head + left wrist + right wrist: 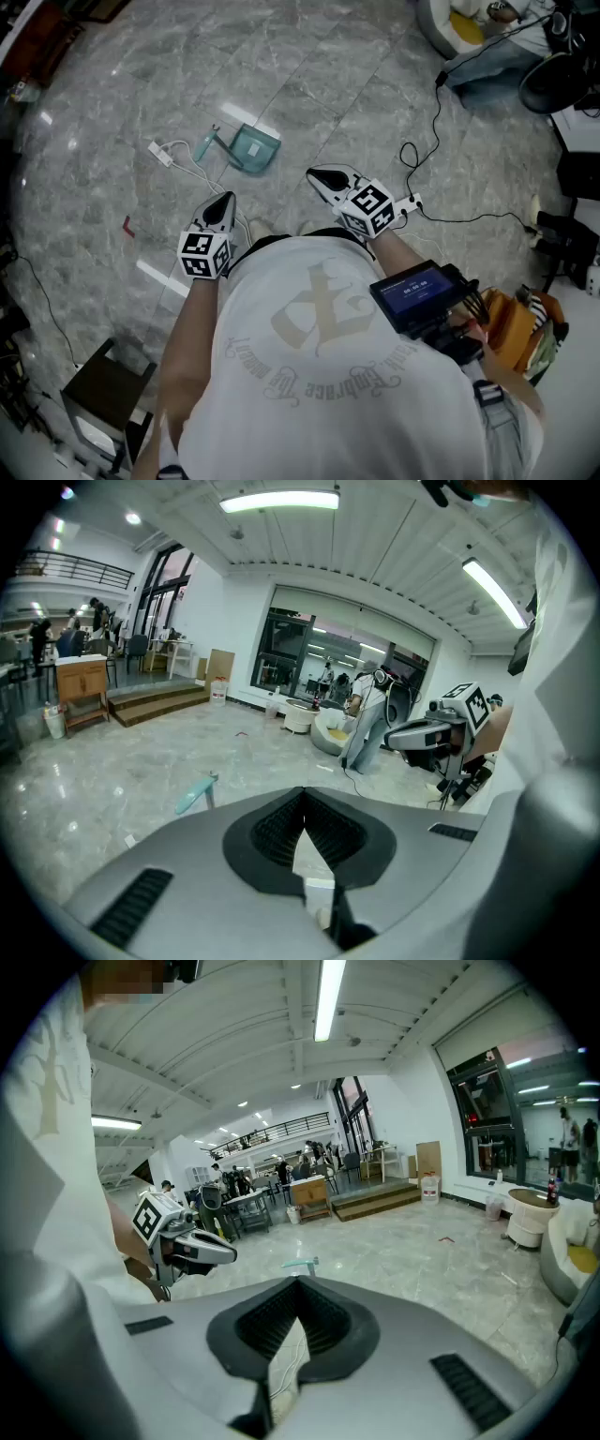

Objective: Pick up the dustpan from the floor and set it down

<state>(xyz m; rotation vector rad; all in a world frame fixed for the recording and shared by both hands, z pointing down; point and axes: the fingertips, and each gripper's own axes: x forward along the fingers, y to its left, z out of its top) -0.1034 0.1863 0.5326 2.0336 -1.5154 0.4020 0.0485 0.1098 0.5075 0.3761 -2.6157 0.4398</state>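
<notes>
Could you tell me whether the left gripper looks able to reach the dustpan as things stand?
Probably yes: only floor and a thin white cable lie between the left gripper and the dustpan, though its shut jaws would need to open first.

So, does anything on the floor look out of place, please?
The teal plastic dustpan lies in the open on the grey marble floor, beside a loose white cable; nothing looks spilled or broken.

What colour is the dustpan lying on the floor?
Pale teal. The dustpan shows best in the head view.
</notes>
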